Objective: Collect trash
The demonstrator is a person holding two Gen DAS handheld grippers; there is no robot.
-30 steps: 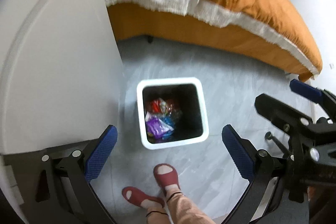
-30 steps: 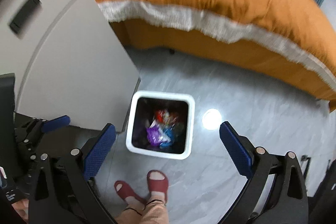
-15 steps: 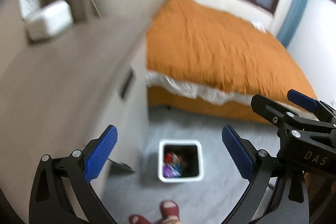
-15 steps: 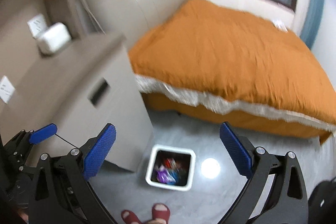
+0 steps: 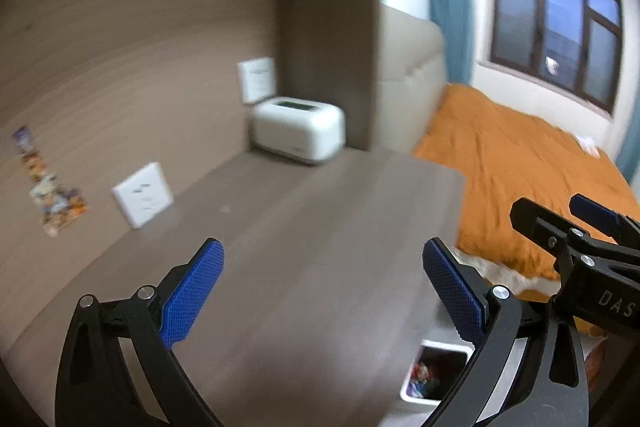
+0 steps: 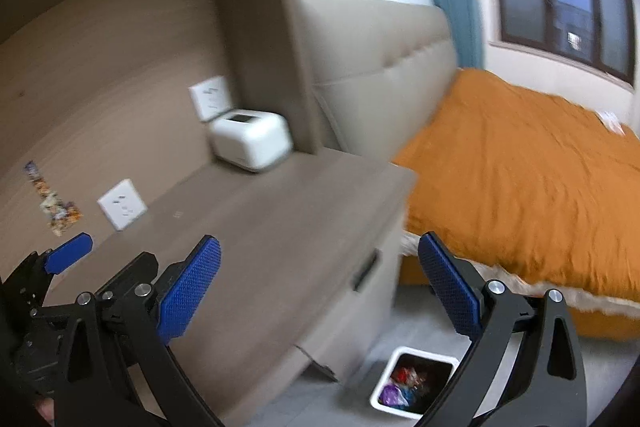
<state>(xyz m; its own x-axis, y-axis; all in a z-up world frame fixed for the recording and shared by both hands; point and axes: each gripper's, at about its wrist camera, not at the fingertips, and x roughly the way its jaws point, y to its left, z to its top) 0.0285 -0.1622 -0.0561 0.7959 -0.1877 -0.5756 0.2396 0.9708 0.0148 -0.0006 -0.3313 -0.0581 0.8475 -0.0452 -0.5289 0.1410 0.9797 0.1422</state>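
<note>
A white square bin with coloured wrappers inside stands on the grey floor beside the nightstand; in the left wrist view the bin shows low at the right. My left gripper is open over the brown nightstand top, nothing between its blue pads. My right gripper is open too, empty, above the nightstand's front edge. The right gripper shows at the right of the left wrist view, and the left gripper at the left of the right wrist view.
A white box-shaped device sits at the back of the nightstand top. Wall sockets and a strip of coloured stickers are on the brown panel. An orange-covered bed with a beige headboard lies to the right.
Both views have swung up from the bin on the floor to the nightstand top and wall. The bin has dropped to the lower edge of the views. Both grippers stayed open.
</note>
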